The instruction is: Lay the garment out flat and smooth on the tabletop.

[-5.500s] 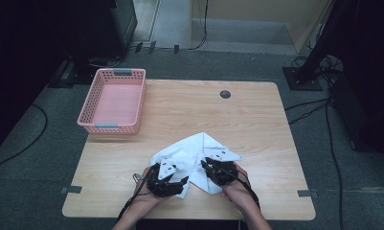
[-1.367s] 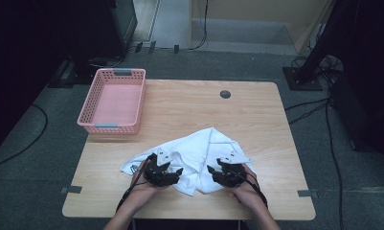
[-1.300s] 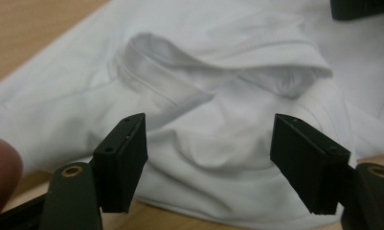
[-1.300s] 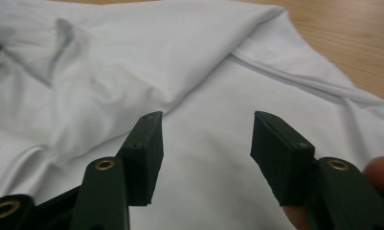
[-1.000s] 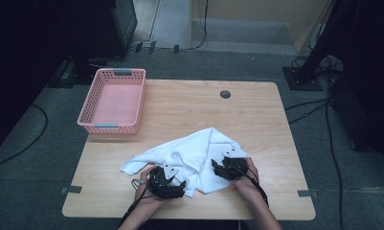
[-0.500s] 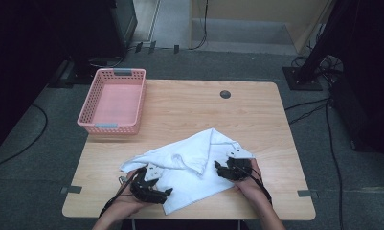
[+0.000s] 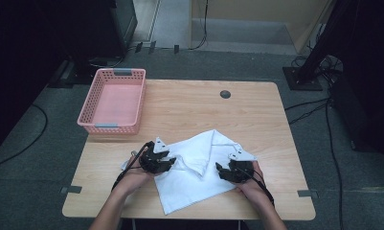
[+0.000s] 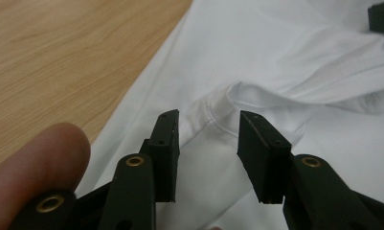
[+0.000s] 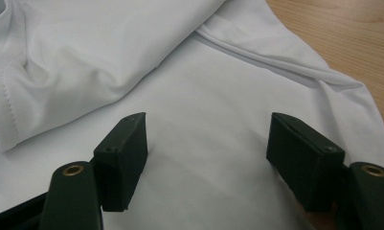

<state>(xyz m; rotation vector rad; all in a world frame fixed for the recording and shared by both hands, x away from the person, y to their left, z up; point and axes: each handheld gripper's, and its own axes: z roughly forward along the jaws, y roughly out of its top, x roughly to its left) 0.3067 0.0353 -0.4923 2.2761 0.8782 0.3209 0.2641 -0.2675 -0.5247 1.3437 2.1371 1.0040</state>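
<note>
White crumpled fabric garment [image 7: 199, 170] lies on light wooden desk [image 7: 189, 103], near front edge, between both hands. Left gripper [image 7: 162, 162] at garment's left edge; jaws have just been closing, now partly spread, stitched hem fold [image 8: 213, 120] in gap, pads not pressing it. Right gripper [image 7: 226, 171] over garment's right part; jaws spread wide above flat cloth, gripping nothing. Pink plastic mesh basket [image 7: 114, 100] at desk's far left corner, well apart from garment.

Table evenly lit from above, surroundings dark; close views softly blurred.
</note>
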